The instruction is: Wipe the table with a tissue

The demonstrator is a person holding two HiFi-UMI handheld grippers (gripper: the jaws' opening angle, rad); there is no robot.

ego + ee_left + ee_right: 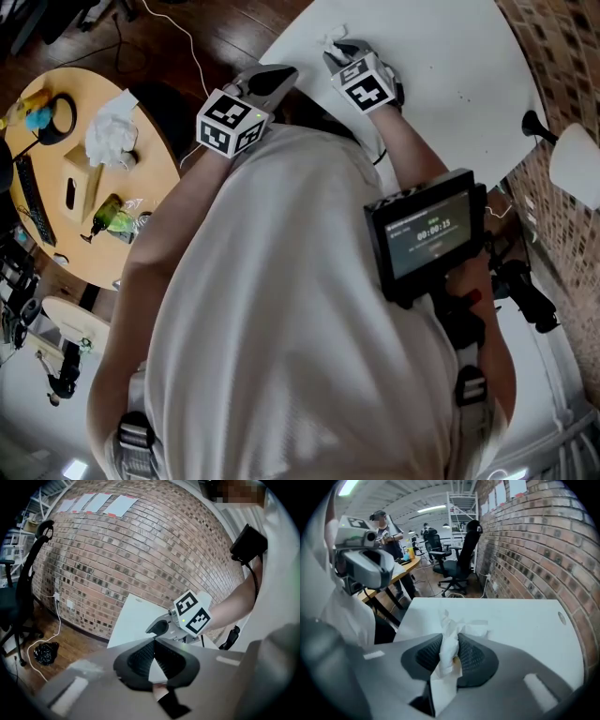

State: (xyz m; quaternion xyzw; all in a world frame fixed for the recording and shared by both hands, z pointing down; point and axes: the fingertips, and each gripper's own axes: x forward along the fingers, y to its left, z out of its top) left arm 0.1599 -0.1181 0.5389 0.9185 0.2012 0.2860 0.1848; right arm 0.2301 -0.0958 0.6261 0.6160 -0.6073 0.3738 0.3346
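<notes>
Two claws in shot: my R claw (451, 637) is clamped on the tissue (446, 653), wad pinched btwn the pads, loose end poking past the tips over the white worktop (520, 620). L claw (154, 639) is closed, tips meeting, empty, just beside the R one.

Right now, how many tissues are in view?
2: one tissue in the right gripper at the white table, one crumpled tissue on the round wooden table. More may be hidden.
</notes>
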